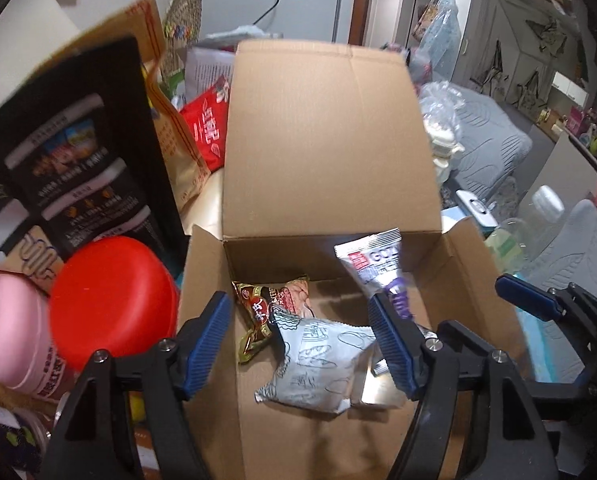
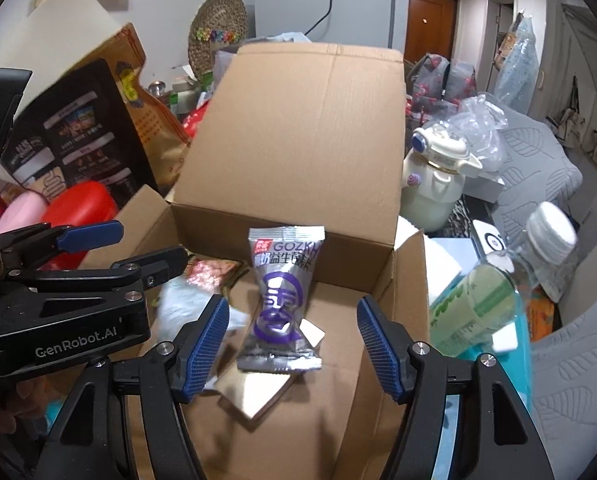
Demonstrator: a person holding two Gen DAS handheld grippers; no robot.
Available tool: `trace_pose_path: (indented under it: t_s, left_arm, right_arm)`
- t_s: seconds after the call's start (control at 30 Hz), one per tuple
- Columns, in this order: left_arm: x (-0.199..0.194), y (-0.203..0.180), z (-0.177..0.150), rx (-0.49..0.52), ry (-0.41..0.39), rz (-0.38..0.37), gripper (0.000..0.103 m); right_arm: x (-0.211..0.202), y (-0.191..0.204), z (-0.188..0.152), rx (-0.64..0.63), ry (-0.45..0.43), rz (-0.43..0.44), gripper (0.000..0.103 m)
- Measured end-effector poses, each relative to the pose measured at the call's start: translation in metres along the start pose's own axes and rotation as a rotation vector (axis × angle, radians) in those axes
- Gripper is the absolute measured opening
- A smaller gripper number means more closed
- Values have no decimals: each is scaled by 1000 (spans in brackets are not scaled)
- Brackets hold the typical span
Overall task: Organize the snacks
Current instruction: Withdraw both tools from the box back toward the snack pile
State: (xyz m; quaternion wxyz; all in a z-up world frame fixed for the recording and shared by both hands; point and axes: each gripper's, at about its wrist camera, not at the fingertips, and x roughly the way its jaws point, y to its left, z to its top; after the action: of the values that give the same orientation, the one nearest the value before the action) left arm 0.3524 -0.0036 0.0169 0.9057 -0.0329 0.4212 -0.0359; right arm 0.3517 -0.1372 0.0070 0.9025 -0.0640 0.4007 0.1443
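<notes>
An open cardboard box [image 1: 326,152] [image 2: 298,140] holds several snack packets. In the left wrist view a brown-red packet [image 1: 272,308], a pale grey packet [image 1: 318,364] and a silver packet with purple print [image 1: 378,264] lie inside. In the right wrist view the silver-purple packet [image 2: 284,300] sits between my open right fingers, free of both pads, above a plain silver packet [image 2: 254,388]. My left gripper [image 1: 302,340] is open and empty over the box. My right gripper [image 2: 292,344] is open. The left gripper also shows in the right wrist view [image 2: 138,256].
Left of the box stand a red lid [image 1: 114,312], a pink container [image 1: 10,336], a black snack bag [image 1: 78,152] and a tan bag [image 1: 178,148]. Right of the box are a cream kettle [image 2: 434,184], a clear bottle [image 2: 538,256] and a grey sofa [image 2: 538,160].
</notes>
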Motion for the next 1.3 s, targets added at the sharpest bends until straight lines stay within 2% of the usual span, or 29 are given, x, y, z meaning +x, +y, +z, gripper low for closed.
trace_pose_path:
  t_s: [0.27,0.37,0.77,0.8,0.9,0.97,1.3]
  left_arm:
    - [-72,-8,-3,31,-111,2,71]
    - [-101,-12,-7,45,-155,6,71]
    - [-193,-23,-37,80,-279,38,71]
    - [-199,-23,-40,81,-286,39,71]
    - [-215,-23,-51,82,-310,44,83]
    - [-224,-23,-59,88,-329,50,85]
    - [-249,-24,-99,120,-337,-1,86]
  right_arm:
    - [-56,12,0,-10,-76,-11,67]
    - [-82,18,-1,-17,-117,-14,70]
    - [-173,34,-29,-24,-257,-41,72]
    - [-181,35,-33,-24,-265,-44,72]
    - [-195,39,-42,-28,-282,-50,72]
    - [-204,41,-49,-27,-297,-50,74]
    - [-239,53,-89,-28,-344,-62,82]
